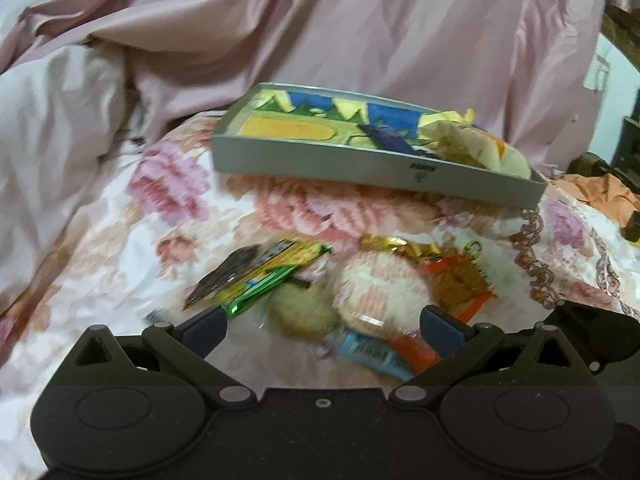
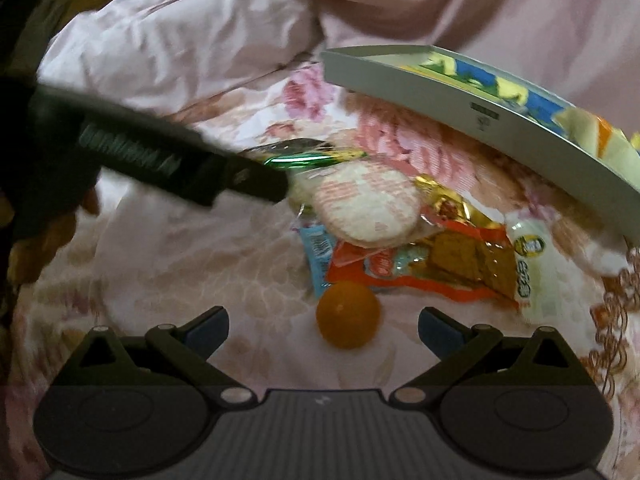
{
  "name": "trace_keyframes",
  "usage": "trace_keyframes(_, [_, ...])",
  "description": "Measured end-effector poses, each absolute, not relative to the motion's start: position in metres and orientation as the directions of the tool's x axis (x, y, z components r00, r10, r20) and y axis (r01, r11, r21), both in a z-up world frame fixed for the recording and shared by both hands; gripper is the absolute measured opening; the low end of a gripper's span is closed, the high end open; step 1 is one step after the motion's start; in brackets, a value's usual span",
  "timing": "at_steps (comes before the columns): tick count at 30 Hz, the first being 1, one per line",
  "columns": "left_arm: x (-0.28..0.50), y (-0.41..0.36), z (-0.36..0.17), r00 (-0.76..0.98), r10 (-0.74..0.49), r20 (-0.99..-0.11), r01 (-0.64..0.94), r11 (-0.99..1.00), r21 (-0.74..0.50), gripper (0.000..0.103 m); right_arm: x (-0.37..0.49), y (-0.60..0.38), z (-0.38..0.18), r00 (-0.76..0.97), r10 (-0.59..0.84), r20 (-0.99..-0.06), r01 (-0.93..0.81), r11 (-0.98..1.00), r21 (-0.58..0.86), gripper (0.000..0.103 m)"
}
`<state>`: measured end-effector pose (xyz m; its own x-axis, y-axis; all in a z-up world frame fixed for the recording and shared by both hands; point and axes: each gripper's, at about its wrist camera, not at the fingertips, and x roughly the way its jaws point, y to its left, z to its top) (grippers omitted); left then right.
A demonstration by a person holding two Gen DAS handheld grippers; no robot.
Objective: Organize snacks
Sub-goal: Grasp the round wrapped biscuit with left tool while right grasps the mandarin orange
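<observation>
A pile of snacks lies on the floral bedspread: a round rice cracker pack (image 1: 380,288) (image 2: 366,208), a green-yellow packet (image 1: 264,276) (image 2: 308,156), an orange-red packet (image 2: 448,268) (image 1: 460,276), a blue wrapper (image 2: 318,248) (image 1: 372,354), a white packet (image 2: 536,272) and a small orange fruit (image 2: 347,315). My left gripper (image 1: 322,326) is open just above the pile. My right gripper (image 2: 323,328) is open, with the fruit between its fingers. The left gripper's body (image 2: 160,156) reaches in from the left. A grey tray (image 1: 360,160) (image 2: 460,92) behind holds some snacks (image 1: 472,144).
Pink bedding (image 1: 280,20) is bunched up behind and to the left of the tray. Orange cloth (image 1: 600,192) lies at the far right. A braided trim (image 1: 532,248) runs along the bedspread's right side.
</observation>
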<state>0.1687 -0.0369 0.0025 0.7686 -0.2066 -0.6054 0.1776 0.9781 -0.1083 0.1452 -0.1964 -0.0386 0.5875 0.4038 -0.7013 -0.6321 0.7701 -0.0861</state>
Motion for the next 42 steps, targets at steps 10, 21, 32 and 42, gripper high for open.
trace_keyframes(10, [0.198,-0.067,-0.002,0.74,-0.27,-0.616,0.31,0.95,-0.044,0.102,0.154,-0.2,-0.038,0.609,0.389,-0.691,-0.576,0.816,-0.049,0.102])
trace_keyframes(21, [0.219,-0.094,-0.015,0.651,-0.279,-0.706,0.384,0.923,-0.011,0.102,0.157,-0.192,-0.044,0.579,0.399,-0.711,-0.603,0.797,-0.043,0.093])
trace_keyframes(32, [0.23,-0.093,-0.021,0.626,-0.263,-0.734,0.344,0.938,-0.043,0.088,0.169,-0.198,-0.045,0.582,0.397,-0.709,-0.561,0.828,0.003,0.072])
trace_keyframes(42, [0.232,-0.095,-0.02,0.629,-0.226,-0.743,0.324,0.946,-0.014,0.074,0.171,-0.203,-0.047,0.59,0.392,-0.705,-0.524,0.851,0.034,0.047])
